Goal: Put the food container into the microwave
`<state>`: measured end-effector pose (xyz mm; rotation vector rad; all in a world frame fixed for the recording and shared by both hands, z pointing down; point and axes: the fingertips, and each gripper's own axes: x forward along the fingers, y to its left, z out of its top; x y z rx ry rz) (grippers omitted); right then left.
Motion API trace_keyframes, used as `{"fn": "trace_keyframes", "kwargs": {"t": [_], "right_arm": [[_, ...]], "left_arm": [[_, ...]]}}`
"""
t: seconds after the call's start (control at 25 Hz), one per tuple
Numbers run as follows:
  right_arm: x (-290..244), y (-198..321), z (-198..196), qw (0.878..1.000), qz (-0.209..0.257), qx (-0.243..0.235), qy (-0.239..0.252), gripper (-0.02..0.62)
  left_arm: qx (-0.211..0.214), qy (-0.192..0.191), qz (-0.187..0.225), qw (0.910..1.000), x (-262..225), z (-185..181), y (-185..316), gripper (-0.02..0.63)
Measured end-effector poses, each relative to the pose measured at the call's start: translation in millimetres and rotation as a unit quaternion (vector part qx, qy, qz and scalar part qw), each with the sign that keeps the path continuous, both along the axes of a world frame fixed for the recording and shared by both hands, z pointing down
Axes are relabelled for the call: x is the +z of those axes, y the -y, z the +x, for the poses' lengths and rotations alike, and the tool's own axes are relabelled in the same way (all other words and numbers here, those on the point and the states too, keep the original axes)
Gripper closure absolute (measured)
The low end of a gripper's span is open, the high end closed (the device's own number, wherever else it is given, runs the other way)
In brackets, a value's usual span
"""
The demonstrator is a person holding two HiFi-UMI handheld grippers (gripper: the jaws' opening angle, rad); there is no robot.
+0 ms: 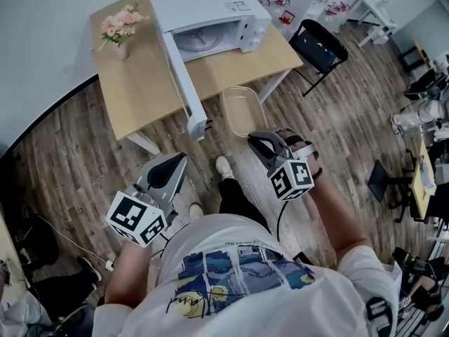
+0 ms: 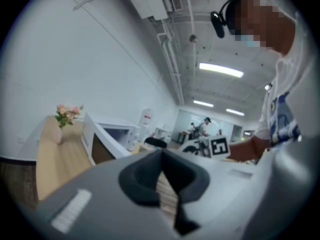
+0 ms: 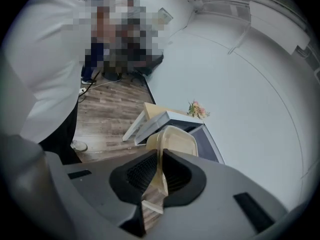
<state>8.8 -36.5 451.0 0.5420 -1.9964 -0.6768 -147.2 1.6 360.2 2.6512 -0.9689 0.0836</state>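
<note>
A clear plastic food container [image 1: 243,110] hangs in the air in front of the table, held by its near rim in my right gripper [image 1: 257,137], which is shut on it. In the right gripper view the container [image 3: 176,141] stands on edge between the pads [image 3: 145,171], with the microwave [image 3: 172,121] behind it. The white microwave [image 1: 210,16] sits on the wooden table [image 1: 140,83] with its door [image 1: 184,83] swung open toward me. My left gripper [image 1: 168,170] is low at the left, shut and empty; its jaws [image 2: 162,181] meet with nothing between them.
A vase of pink flowers [image 1: 119,28] stands at the table's left back corner. A black chair [image 1: 319,44] is right of the table. More desks and chairs fill the right side of the room. Wooden floor lies between me and the table.
</note>
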Motion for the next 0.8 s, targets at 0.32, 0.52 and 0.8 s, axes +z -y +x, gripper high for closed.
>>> {"fn": "trace_keyframes", "kwargs": {"t": [0.32,0.52,0.8], "right_arm": [[21,143,7,0.999,0.005,-0.050,-0.016,0.565],[36,228,8,0.997,0.014,-0.076,-0.026,0.565],[83,335,-1,0.996,0.024,-0.081,-0.038,0.565]], "left_arm": [[-0.054,0.011,0.006,0.9985,-14,13,87,0.598],[-0.089,0.017,0.002,0.9959,-18,23,135,0.598],[-0.140,0.025,-0.004,0.9898,-18,31,179,0.598]]}}
